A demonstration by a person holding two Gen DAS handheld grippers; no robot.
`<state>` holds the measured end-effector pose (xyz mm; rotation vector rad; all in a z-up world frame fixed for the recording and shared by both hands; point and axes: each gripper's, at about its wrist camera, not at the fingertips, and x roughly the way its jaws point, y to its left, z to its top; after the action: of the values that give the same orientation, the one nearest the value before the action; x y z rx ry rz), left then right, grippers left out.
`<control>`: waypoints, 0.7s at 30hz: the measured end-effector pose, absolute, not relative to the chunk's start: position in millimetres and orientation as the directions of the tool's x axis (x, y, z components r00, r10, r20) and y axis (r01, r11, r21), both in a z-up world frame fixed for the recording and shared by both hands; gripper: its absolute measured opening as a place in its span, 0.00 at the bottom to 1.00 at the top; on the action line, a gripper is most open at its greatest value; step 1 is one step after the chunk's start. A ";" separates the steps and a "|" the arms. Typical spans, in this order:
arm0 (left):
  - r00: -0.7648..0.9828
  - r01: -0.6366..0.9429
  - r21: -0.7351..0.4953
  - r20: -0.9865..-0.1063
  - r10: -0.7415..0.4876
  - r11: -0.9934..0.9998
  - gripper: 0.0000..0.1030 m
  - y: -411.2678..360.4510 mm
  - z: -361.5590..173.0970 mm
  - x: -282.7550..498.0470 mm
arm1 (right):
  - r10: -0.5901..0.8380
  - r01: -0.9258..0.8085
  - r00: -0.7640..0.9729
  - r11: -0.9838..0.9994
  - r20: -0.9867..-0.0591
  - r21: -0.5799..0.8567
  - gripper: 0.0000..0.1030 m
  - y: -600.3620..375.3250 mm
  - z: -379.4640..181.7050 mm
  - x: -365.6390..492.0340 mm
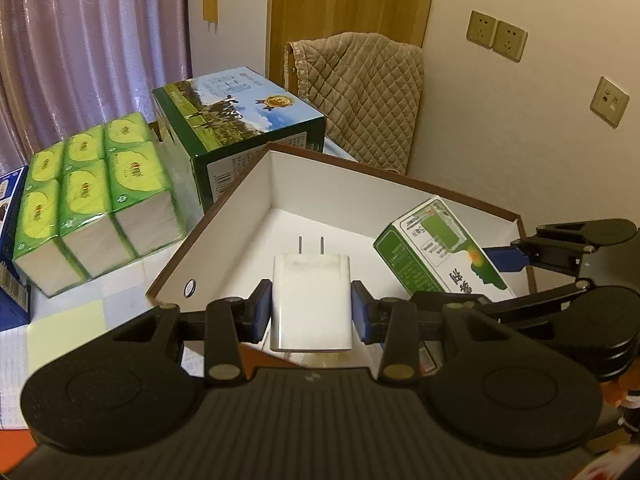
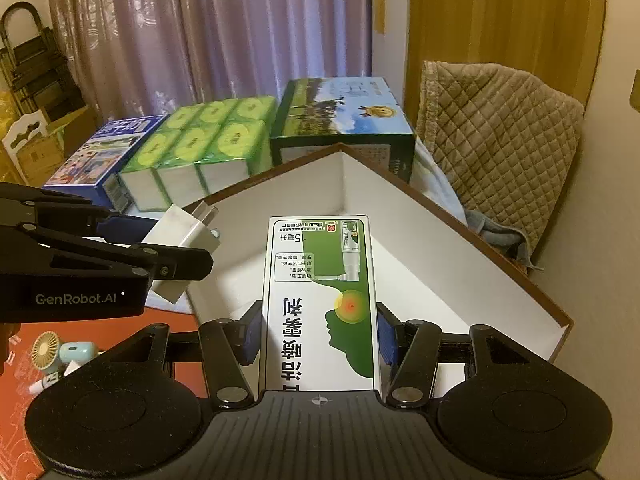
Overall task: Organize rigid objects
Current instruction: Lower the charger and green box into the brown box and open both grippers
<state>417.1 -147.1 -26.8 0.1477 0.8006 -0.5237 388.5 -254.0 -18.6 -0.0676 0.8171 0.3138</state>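
Observation:
My left gripper (image 1: 311,312) is shut on a white plug charger (image 1: 311,304), prongs forward, held above the near edge of an open white-lined cardboard box (image 1: 320,196). The charger also shows in the right wrist view (image 2: 182,236). My right gripper (image 2: 318,336) is shut on a green and white medicine carton (image 2: 320,300) and holds it over the inside of the same box (image 2: 440,240). The carton shows in the left wrist view (image 1: 444,252), with the right gripper's blue pad behind it.
Behind the box stand a pack of green tissue packets (image 1: 88,196), a large green printed carton (image 1: 244,128) and a blue box (image 2: 100,156). A quilted brown cloth (image 2: 500,140) hangs at the right. A small fan (image 2: 48,350) lies on an orange surface.

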 end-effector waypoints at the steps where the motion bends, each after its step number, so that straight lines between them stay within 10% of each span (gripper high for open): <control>1: 0.576 0.498 -0.067 -0.720 -0.388 0.864 0.35 -149.8 -28.5 420.7 | 0.247 -0.298 0.640 0.953 -0.728 0.061 0.51 -256.3 -20.3 391.4; 21: 0.536 0.475 -0.060 -0.771 -0.343 0.878 0.35 -180.1 -64.3 488.7 | 0.230 -0.252 0.600 0.963 -0.766 0.091 0.51 -275.8 -55.7 453.0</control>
<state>488.7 -180.1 -64.3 0.1642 0.8791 -0.4900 453.0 -275.8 -55.7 -0.0277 0.8838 0.2793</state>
